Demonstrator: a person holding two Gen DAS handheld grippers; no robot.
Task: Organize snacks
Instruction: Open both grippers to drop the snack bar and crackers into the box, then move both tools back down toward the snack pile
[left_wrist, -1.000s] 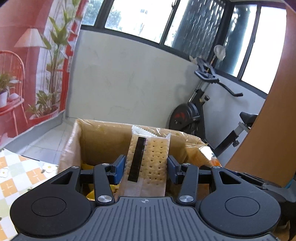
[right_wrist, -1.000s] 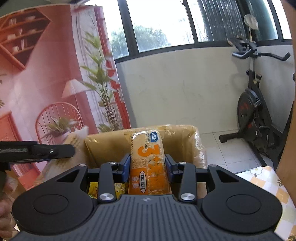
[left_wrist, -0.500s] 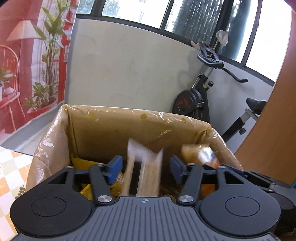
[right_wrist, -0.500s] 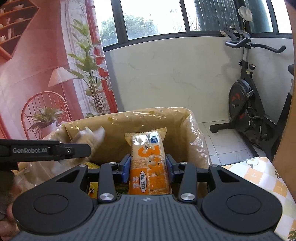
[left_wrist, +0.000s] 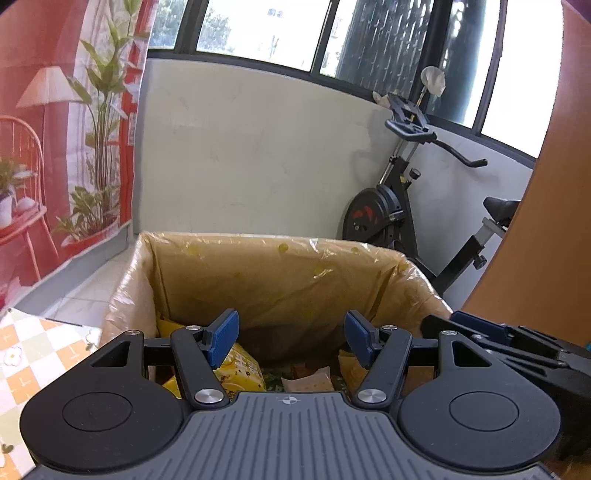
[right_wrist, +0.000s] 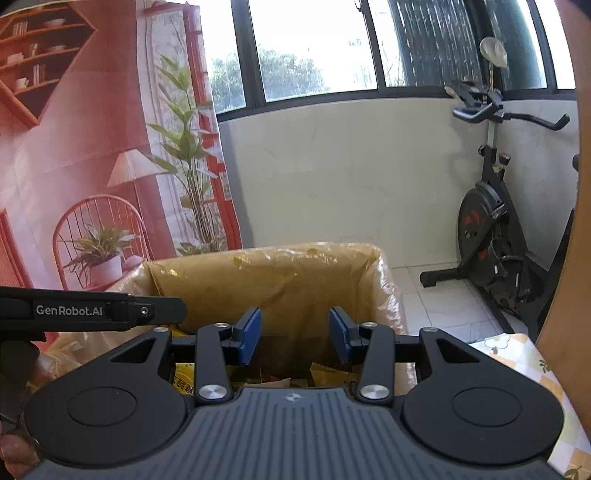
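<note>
A cardboard box lined with clear plastic (left_wrist: 280, 273) stands before both grippers; it also shows in the right wrist view (right_wrist: 280, 284). My left gripper (left_wrist: 291, 338) is open and empty over the box. Below it lie a yellow snack packet (left_wrist: 242, 369) and a clear-wrapped cracker pack (left_wrist: 308, 382). My right gripper (right_wrist: 294, 334) is open and empty over the same box, above yellow and orange packets (right_wrist: 327, 373). The right gripper's side shows at the right of the left wrist view (left_wrist: 517, 343); the left gripper's side shows at the left of the right wrist view (right_wrist: 92, 309).
A checked tablecloth (left_wrist: 26, 362) covers the table under the box, also seen in the right wrist view (right_wrist: 517, 354). An exercise bike (right_wrist: 491, 229) stands on the tiled floor behind. A red printed backdrop (right_wrist: 74, 147) hangs at the left. A brown panel (left_wrist: 546, 229) is at the right.
Both grippers opened. The cracker pack dropped from the left gripper into the box, then the orange biscuit pack dropped from the right. Both grippers moved closer over the box.
</note>
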